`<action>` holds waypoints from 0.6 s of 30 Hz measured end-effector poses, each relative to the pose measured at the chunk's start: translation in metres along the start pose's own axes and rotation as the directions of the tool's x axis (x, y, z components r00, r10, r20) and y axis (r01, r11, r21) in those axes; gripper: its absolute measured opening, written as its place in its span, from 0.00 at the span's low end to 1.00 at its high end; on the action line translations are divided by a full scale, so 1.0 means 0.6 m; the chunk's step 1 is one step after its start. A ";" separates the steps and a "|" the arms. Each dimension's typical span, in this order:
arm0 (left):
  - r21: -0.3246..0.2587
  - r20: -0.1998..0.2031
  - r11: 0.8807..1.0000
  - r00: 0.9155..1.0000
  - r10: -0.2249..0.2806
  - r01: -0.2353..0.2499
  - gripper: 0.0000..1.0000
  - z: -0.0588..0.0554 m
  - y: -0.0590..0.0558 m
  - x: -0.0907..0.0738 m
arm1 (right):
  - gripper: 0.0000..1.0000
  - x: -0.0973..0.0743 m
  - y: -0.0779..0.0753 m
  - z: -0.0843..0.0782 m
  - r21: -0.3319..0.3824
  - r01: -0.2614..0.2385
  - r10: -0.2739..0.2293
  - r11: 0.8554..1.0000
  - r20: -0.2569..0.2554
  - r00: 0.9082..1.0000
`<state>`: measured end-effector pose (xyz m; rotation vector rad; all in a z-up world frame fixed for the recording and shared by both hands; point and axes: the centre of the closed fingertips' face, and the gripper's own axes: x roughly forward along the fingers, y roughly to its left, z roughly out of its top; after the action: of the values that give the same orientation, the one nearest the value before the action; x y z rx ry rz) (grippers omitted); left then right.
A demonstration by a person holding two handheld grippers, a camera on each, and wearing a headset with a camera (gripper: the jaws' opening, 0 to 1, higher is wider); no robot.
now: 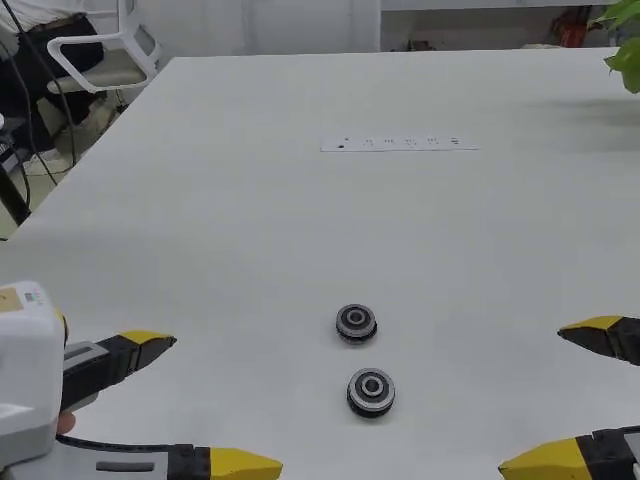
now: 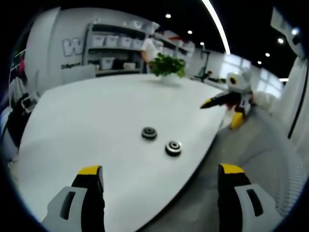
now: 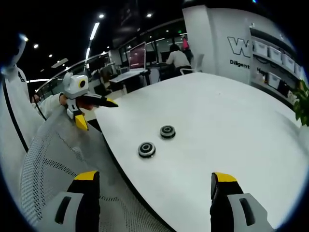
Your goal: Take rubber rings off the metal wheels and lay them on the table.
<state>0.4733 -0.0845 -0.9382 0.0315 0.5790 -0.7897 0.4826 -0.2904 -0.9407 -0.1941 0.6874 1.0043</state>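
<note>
The nearer wheel lay flat on the white table, its hub facing straight up, so its axis stood upright and it had no long side to speak of. A dark rubber ring sat around its rim. The farther wheel lay the same way, just beyond it and a touch to your left, apart from it. Together the two made a short line that ran away from you, leaning slightly left. Both sat near your edge of the table, roughly between your two tools.

Your left gripper hung at the lower left of the head view, well apart from the wheels, its yellow-tipped jaws spread wide with nothing between them. In the left gripper view the wheels lay ahead of those jaws, the nearer one closer to the table edge. Your right gripper hung at the lower right, jaws likewise parted and bare, also clear of both wheels. Each tool pointed inward across the table toward the other, and each appeared in the other's view.

Farther back, a socket strip lay flush in the tabletop. A white chair stood past the far left corner, and green leaves of a plant showed at the far right.
</note>
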 end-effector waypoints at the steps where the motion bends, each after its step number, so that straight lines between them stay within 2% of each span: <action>1: -0.002 -0.001 1.000 1.000 -0.003 0.003 1.00 0.000 -0.001 0.000 | 0.95 0.000 0.000 0.000 0.000 0.001 -0.001 1.000 0.000 1.000; 8: -0.011 0.011 1.000 1.000 0.015 -0.015 1.00 0.003 0.004 -0.001 | 0.95 0.004 0.009 -0.008 -0.016 -0.028 0.028 0.999 -0.032 0.999; 13: 0.000 -0.007 1.000 1.000 -0.009 0.009 1.00 -0.002 -0.004 0.002 | 0.95 -0.002 -0.001 -0.004 -0.009 0.010 -0.011 1.000 -0.012 1.000; 18: 0.002 -0.006 1.000 1.000 -0.004 0.004 1.00 -0.003 -0.003 0.001 | 0.94 -0.002 -0.002 -0.002 -0.010 0.018 -0.018 1.000 -0.006 1.000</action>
<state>0.4715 -0.0859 -0.9394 0.0350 0.5842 -0.7947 0.4824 -0.2926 -0.9410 -0.2121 0.6857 0.9903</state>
